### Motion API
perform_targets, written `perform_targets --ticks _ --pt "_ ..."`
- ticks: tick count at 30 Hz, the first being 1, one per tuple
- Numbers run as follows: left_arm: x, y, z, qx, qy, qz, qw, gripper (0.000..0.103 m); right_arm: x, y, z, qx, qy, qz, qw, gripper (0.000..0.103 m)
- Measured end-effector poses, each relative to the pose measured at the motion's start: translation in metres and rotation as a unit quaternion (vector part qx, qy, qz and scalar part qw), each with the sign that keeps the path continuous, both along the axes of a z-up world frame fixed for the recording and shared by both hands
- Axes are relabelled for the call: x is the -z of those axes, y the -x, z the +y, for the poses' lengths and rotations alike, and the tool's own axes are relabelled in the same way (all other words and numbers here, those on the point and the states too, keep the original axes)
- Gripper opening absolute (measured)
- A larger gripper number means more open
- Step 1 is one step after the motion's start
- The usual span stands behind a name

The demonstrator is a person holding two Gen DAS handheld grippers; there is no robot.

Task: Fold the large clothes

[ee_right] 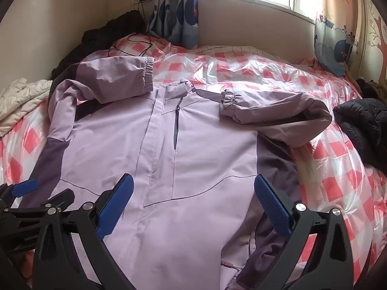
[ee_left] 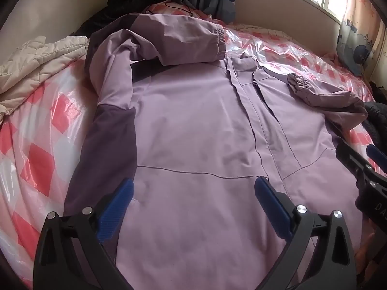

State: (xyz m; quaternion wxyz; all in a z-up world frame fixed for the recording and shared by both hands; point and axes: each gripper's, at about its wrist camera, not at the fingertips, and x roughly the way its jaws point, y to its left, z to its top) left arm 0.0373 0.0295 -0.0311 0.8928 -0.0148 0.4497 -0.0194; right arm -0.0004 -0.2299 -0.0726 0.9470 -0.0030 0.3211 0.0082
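The lilac jacket (ee_right: pixel 198 145) lies front-up across the checked bed (ee_right: pixel 338 169), both sleeves folded in over its chest. Bare bed shows to its right, up to a black coat (ee_right: pixel 362 125). The left gripper (ee_left: pixel 193 200) and right gripper (ee_right: pixel 193 200) hover above the hem, jaws spread wide, holding nothing.

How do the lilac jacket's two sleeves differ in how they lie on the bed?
The sleeve on the picture's left bends back at the elbow so its cuff ends up near the collar, partly over the checked bed cover. The sleeve on the picture's right folds inward, its cuff resting on the chest panel. The left sleeve looks puffed, the right one flatter. Both have gathered elastic cuffs and darker purple panels.
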Motion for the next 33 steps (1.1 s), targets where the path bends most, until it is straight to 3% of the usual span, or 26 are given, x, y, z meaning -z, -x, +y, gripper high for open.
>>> perform_targets --ticks 22,33 --pt "0.005 -0.006 -0.010 -0.010 -0.026 -0.004 0.9996 0.096 0.002 -0.004 -0.003 0.005 0.011 0.008 1.000 0.097" --pt "0.006 -0.007 -0.011 -0.016 -0.048 -0.010 0.9987 0.096 0.006 -0.005 -0.004 0.002 -0.022 -0.002 1.000 0.097"
